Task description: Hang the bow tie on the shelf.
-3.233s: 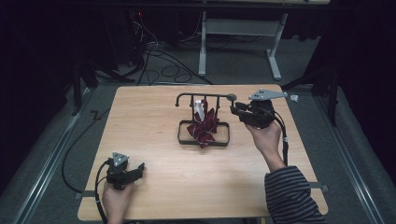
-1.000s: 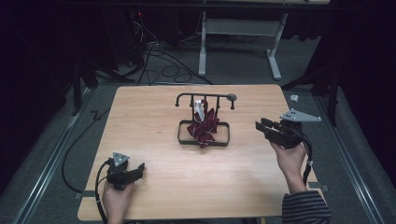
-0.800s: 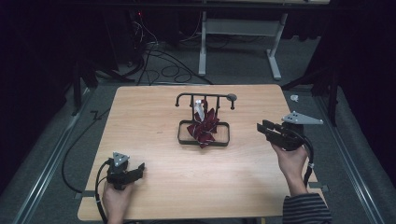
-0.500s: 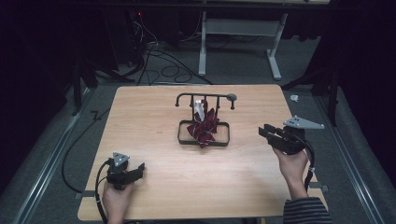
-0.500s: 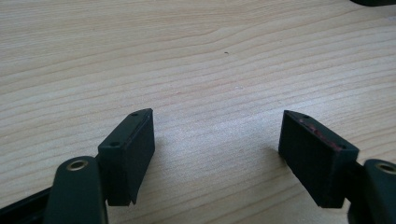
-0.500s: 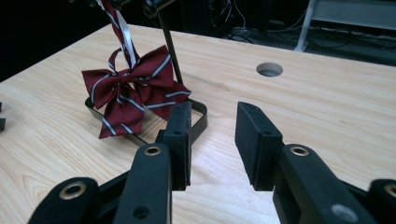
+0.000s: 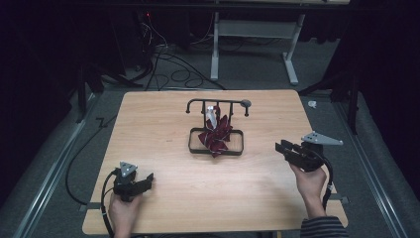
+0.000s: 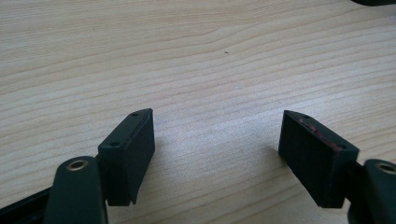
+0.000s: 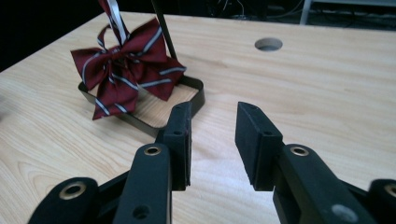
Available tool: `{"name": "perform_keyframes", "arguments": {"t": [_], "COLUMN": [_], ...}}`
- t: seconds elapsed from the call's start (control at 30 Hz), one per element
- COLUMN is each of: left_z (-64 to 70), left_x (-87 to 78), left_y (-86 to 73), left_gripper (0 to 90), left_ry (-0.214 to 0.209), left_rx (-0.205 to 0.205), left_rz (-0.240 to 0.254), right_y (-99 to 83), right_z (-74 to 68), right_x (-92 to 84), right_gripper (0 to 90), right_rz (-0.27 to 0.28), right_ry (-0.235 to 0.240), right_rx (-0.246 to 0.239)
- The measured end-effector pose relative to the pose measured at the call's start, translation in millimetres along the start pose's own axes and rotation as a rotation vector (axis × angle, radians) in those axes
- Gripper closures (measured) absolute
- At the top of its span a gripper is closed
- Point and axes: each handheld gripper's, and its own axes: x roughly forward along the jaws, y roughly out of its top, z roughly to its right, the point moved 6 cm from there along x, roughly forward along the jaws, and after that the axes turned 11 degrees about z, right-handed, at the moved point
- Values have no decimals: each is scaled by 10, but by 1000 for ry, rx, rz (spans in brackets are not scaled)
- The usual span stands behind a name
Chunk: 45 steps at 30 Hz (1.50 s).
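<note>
Since the earliest high view, the right gripper (image 7: 283, 147) has been pulling away from the top bar of the black metal wire stand (image 7: 216, 125) and sinking toward the near right part of the pale, fine-grained wooden table (image 7: 148, 124); it is now hovering low there, well apart from the stand, with its jaws partly spread and nothing between them. The left gripper (image 7: 143, 179) has been staying put at the near left corner, lying low over the bare wood, jaws spread wide and empty.

The dark red bow tie with thin white stripes (image 7: 216, 135), made of soft folded cloth, is hanging by a pale ribbon from the stand's top bar, its lower tips dangling over the rounded rectangular base frame. In the right gripper view the bow tie (image 9: 125, 70) is showing crisp pleats and a knotted centre, while the stand's base (image 9: 196, 95) is reading as a thin, smooth, dark rim. A round hole (image 9: 268, 44) is cut in the tabletop beyond it. The matt black, blocky pads (image 8: 130, 149) of the left gripper are showing flat, faintly textured faces.
</note>
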Motion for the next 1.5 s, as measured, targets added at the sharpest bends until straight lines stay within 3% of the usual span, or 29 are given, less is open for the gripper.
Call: {"name": "perform_keyframes", "arguments": {"t": [0.87,1.5], "left_z": [-1,1], "left_x": [0,0], "left_y": [0,0], "left_gripper": [274,275], "left_ry": [1,2], "left_rx": [1,2], "left_rz": [0,-1], "right_y": [-496,-823], "right_z": [13,-18], "right_x": [126,274], "right_gripper": [676,656], "right_rz": [-61,-153], "right_ry": [17,-16], "right_rx": [79,54]}}
